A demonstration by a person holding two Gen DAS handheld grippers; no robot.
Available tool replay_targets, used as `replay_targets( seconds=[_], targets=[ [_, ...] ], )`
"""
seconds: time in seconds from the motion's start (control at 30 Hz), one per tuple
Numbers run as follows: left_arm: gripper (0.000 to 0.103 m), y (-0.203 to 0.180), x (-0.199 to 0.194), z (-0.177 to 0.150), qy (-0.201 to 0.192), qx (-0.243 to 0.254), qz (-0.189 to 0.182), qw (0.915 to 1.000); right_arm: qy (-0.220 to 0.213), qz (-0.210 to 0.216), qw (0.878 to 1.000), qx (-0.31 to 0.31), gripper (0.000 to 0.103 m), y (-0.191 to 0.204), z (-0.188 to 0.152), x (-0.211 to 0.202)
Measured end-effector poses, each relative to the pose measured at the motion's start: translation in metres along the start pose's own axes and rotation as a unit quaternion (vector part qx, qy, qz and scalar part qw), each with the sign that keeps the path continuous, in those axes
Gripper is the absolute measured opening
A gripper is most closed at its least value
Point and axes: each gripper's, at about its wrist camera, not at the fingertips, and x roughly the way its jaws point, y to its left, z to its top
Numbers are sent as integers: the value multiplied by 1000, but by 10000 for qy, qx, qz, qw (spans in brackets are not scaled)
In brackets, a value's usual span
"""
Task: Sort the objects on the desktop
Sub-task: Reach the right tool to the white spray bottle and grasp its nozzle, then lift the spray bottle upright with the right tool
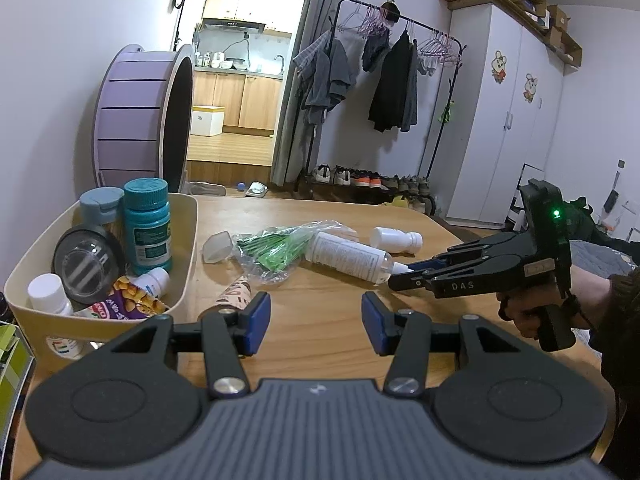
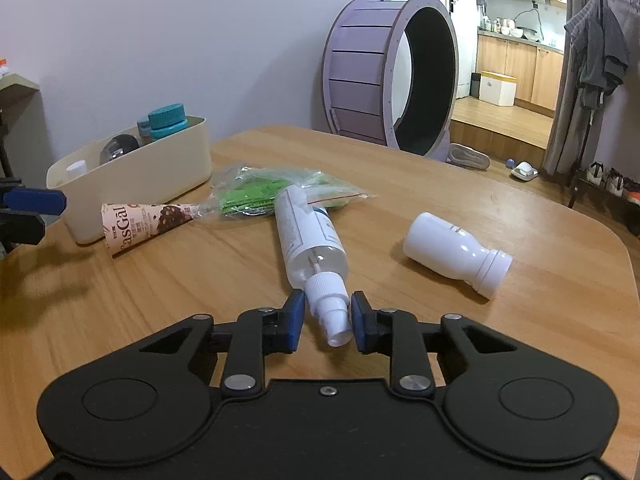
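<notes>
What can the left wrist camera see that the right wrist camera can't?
Only the left wrist view shows the person's hand, the colourful snack packet inside the cream plastic bin, and the white wardrobe.

Only the right wrist view shows the right gripper with its blue pads either side of the spray nozzle.

Both show the clear spray bottle, the small white bottle and the bag of green items.

Right gripper (image 1: 404,276) body, side plate: "DAS" in pale capitals.
Cone wrapper (image 2: 148,222), lying on its side: "asGal" in large brown letters, first letter cut off.
Spray bottle (image 2: 308,236) label: printed text, too small to read.
Teal bottle (image 1: 149,226) label: print illegible.
</notes>
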Motion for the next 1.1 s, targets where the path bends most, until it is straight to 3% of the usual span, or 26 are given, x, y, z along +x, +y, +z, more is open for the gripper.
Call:
replay_targets(
  seconds=[0.5,0.87,0.97,1.1],
  targets=[
    [49,0,-1,-1,-23,21,29,10000,-1027,132,9944,-229,22,25,22,-69],
    [49,-3,1,-1,-13,56,-23,10000,-1087,249,9933,-288,22,31,33,-71],
    [49,-3,0,-1,15,79,-56,10000,-1016,229,9941,-317,24,33,30,-74],
    [49,-2,-1,-1,-4,61,-146,9999,-990,207,9944,-317,42,34,27,-75]
  ],
)
